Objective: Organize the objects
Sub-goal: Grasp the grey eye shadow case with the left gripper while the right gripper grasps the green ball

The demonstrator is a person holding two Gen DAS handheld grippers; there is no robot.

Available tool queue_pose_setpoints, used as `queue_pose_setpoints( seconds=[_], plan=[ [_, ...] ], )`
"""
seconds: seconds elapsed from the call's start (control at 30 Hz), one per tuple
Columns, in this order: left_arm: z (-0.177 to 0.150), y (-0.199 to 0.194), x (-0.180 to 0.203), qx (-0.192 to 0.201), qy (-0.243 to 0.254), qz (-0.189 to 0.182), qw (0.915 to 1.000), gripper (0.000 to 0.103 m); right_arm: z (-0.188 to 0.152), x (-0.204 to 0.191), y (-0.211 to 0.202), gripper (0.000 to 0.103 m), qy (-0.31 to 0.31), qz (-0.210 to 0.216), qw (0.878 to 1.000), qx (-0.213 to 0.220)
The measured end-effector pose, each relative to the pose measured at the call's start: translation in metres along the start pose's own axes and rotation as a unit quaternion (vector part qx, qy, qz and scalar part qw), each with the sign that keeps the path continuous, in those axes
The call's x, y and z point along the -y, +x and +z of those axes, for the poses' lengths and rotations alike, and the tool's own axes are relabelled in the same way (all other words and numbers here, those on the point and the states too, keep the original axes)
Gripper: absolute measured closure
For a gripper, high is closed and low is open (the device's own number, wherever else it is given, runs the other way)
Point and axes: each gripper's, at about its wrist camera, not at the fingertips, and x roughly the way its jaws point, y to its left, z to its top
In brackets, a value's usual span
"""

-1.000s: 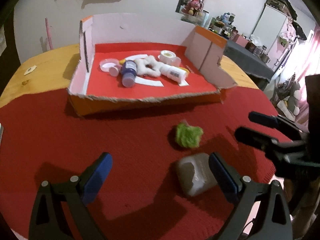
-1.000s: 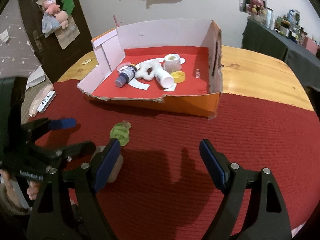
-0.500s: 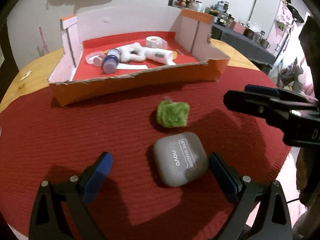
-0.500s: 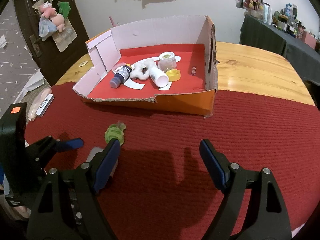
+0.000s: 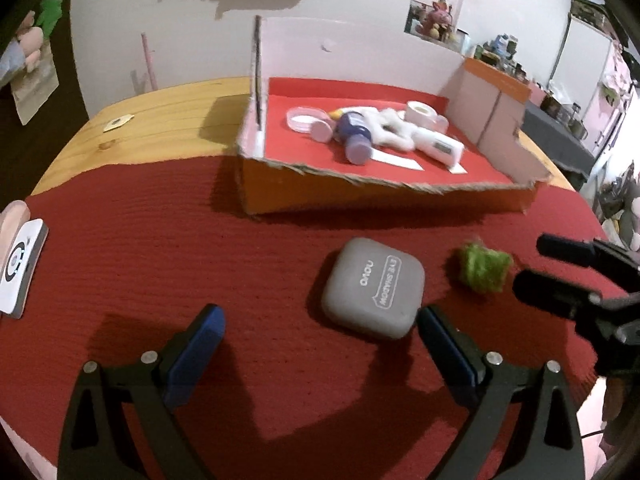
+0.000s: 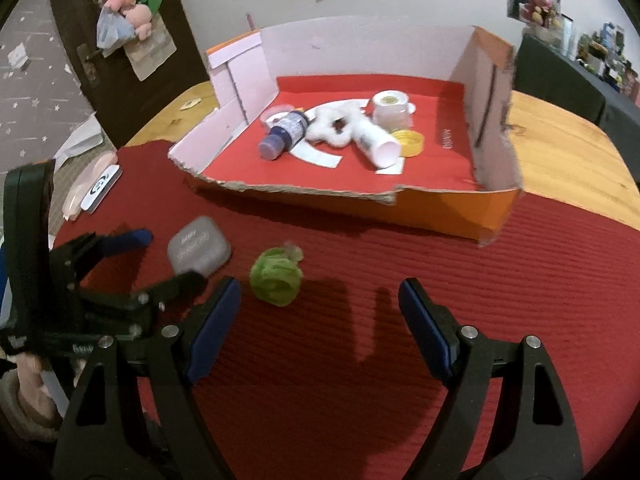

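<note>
**Operator:** What is the state of my two grippers?

**Guide:** Your left gripper (image 5: 320, 334) has its jaws spread wide and holds nothing. The grey eyeshadow case (image 5: 374, 293) lies flat on the red cloth (image 5: 160, 248) just ahead of the right-hand finger, at lower centre of the left wrist view. Your right gripper (image 6: 320, 308) is likewise spread and empty; the green scrunchie (image 6: 276, 276) lies just beyond its left-hand finger.

**Operator:** Where does everything else sit?

**Guide:** Case and scrunchie lie near each other, apart. The cardboard tray (image 6: 440, 208) stands behind them in the upper centre, on the wooden table (image 6: 568, 152). Inside it lie a purple-capped bottle (image 6: 286, 132), a white scrunchie (image 6: 340, 122) and a white tube (image 6: 378, 142).
</note>
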Motion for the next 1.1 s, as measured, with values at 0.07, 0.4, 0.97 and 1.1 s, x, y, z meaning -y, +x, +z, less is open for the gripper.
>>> queue_pose_setpoints(
  seconds=[0.07,0.4,0.97,1.1],
  plan=[
    [0.002,0.001,0.0,0.003,0.007,0.0,1.0,0.005,0.001,-0.003,0.003,0.035,-0.005,0.005,1.0,-0.003],
    [0.014,0.01,0.012,0.007,0.057,-0.007,0.9983,0.023,0.003,-0.012,0.02,0.059,-0.017,0.019,0.999,-0.02],
    [0.013,0.006,0.018,0.009,0.062,-0.021,0.9978,0.05,0.003,-0.019,0.027,0.078,-0.018,0.034,0.999,-0.023],
    [0.013,0.003,0.017,0.011,0.058,-0.023,0.998,0.05,0.003,-0.021,0.023,0.078,-0.018,0.036,0.999,-0.019]
  ],
)
